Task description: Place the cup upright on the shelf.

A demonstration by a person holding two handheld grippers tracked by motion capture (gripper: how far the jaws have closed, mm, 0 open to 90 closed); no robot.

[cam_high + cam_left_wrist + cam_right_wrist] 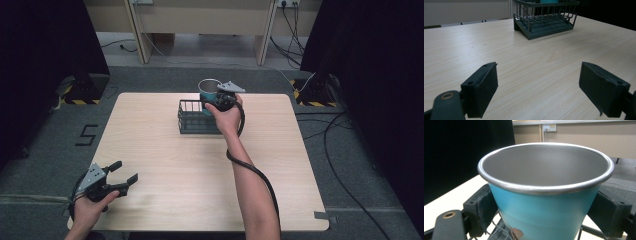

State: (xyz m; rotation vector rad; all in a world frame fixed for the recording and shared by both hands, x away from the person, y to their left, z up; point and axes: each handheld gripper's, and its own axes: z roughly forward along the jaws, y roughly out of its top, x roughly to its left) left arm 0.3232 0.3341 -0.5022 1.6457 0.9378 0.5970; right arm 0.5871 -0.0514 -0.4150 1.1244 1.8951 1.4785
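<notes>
In the high view, a light wooden bench (165,165) stood on a grey floor, with a dark wire basket (192,117) set toward its far middle. The right tool (216,100) was held out over the far right corner of that basket, a grey three-cornered plate on top of it and its black cable looping back along the person's forearm. A blue cup (208,90) with a silver rim sat between its jaws, upright, at the far right part of the basket; whether the cup's base rested on the basket floor could not be told from there. The left tool (125,172) lay well apart from all this, at the near left corner of the bench, gripped in the left hand (90,207), its two jaws spread and holding nothing.

In the left gripper view, the left tool (537,90) looked low across the bench (474,45). Its two black jaws stood wide apart with bare wood between them. The wire basket (544,23) showed farther off near the top, with a sliver of the blue cup (547,1) above its rim.

In the right gripper view, the blue cup (544,212) sat close before the camera, upright, its grey inside empty and its rolled silver rim catching light. The right tool (544,207) had its black jaws pressed against the cup's opposite sides, closed onto it. Thin wires of the basket (499,228) showed below the cup, and a strip of the bench (451,197) ran off to the left.
</notes>
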